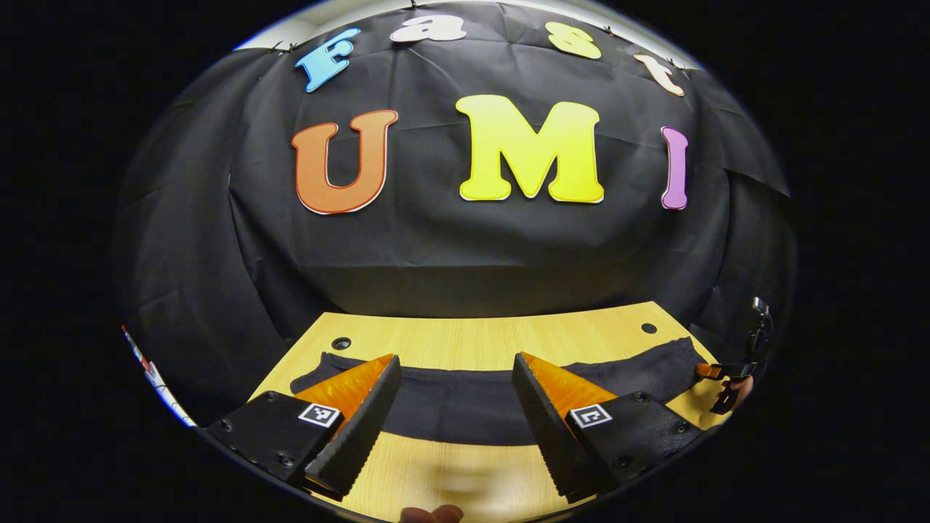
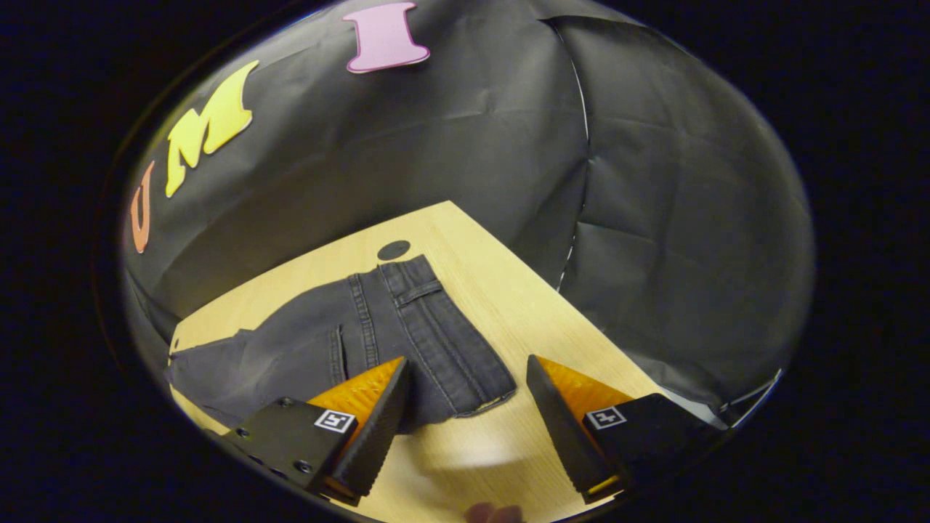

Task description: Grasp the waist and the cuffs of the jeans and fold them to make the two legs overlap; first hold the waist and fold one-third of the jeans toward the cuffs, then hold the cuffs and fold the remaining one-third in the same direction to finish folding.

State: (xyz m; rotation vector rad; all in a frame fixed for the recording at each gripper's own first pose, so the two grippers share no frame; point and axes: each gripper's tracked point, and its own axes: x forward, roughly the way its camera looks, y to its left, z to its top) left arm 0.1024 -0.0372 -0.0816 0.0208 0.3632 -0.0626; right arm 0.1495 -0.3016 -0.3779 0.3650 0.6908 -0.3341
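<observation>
Dark grey jeans (image 1: pixel 465 407) lie flat across the wooden table (image 1: pixel 479 338), stretched from left to right in the left gripper view. My left gripper (image 1: pixel 456 363) hovers open over the middle of them, nothing between its fingers. In the right gripper view the jeans (image 2: pixel 378 327) show their waist end, with the waistband (image 2: pixel 450 341) and a belt loop towards the near right. My right gripper (image 2: pixel 468 363) is open just above the waistband's near corner, its left finger (image 2: pixel 378 414) over the cloth, its right finger (image 2: pixel 567 414) over bare wood. The right gripper (image 1: pixel 726 385) also appears small at the jeans' right end.
The table (image 2: pixel 508 290) has round cable holes (image 1: pixel 341 343) (image 1: pixel 649 328) (image 2: pixel 394 250) near its back corners. Black cloth walls close the booth behind and to the sides. A strip of bare wood (image 1: pixel 465 472) lies between the jeans and the near edge.
</observation>
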